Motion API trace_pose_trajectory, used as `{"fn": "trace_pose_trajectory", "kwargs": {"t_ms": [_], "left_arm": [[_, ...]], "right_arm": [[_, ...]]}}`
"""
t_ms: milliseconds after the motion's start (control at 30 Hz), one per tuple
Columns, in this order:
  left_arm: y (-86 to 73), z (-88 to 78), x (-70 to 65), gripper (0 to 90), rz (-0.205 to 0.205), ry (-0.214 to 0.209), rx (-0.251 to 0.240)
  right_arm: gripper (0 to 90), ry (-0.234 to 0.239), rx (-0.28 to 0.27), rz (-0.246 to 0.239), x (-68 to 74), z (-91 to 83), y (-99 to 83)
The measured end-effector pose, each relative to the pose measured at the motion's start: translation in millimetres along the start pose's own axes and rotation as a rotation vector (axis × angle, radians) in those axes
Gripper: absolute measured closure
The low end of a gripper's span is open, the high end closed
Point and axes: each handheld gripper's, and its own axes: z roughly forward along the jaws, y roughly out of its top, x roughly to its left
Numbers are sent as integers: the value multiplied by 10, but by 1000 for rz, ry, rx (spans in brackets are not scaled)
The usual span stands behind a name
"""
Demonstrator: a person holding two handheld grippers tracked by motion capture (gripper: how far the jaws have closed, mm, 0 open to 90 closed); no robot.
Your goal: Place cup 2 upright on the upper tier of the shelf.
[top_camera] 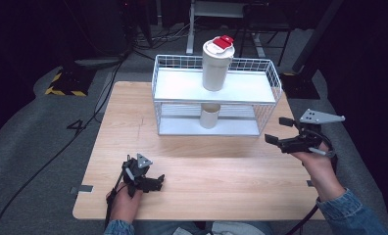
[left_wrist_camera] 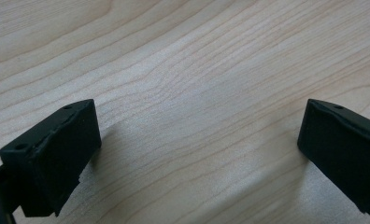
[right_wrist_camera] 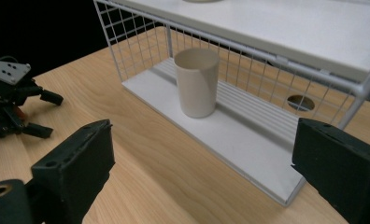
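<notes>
The beige cup (top_camera: 210,116) stands upright on the lower shelf of the white wire rack (top_camera: 275,81) at the far middle of the desk (top_camera: 231,171). The right tongs (top_camera: 279,131) hover at the desk's right edge, just right of the rack's near right corner, jaws spread wide and holding nothing; in the right gripper view the cup (right_wrist_camera: 196,82) stands beyond the jaws, between them and a little left of centre, well apart. The left tongs (top_camera: 155,182) rest low over the near left desk, jaws wide and empty, far from the cup. A white tumbler (top_camera: 217,63) with a red lid stands on the rack's top shelf, above the cup.
</notes>
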Motion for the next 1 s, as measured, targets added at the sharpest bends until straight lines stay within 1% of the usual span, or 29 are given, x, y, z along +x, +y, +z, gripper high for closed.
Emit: {"fn": "trace_pose_trajectory", "kwargs": {"t_ms": [100,133,233,500,567,600,667,767,867,1000], "left_arm": [[0,0,0,0,0,0,0],[0,1,1,0,0,-1,-1],[1,0,1,0,0,-1,1],[1,0,1,0,1,0,1],[3,1,1,0,2,0,1],[2,1,1,0,1,0,1],[3,1,1,0,2,0,1],[3,1,1,0,2,0,1],[3,1,1,0,2,0,1],[2,1,1,0,2,0,1]], "right_arm": [[60,-18,25,3,-8,17,-143],[61,-16,28,5,-11,23,-178],[77,-5,47,29,-32,43,-318],[83,-42,114,56,-94,85,-672],[83,-43,127,69,-108,95,-753],[82,-42,134,83,-113,104,-800],[83,-43,149,89,-120,120,-874],[83,-58,183,80,-119,148,-975],[83,-60,206,92,-121,171,-1066],[83,-67,239,92,-119,205,-1176]]}}
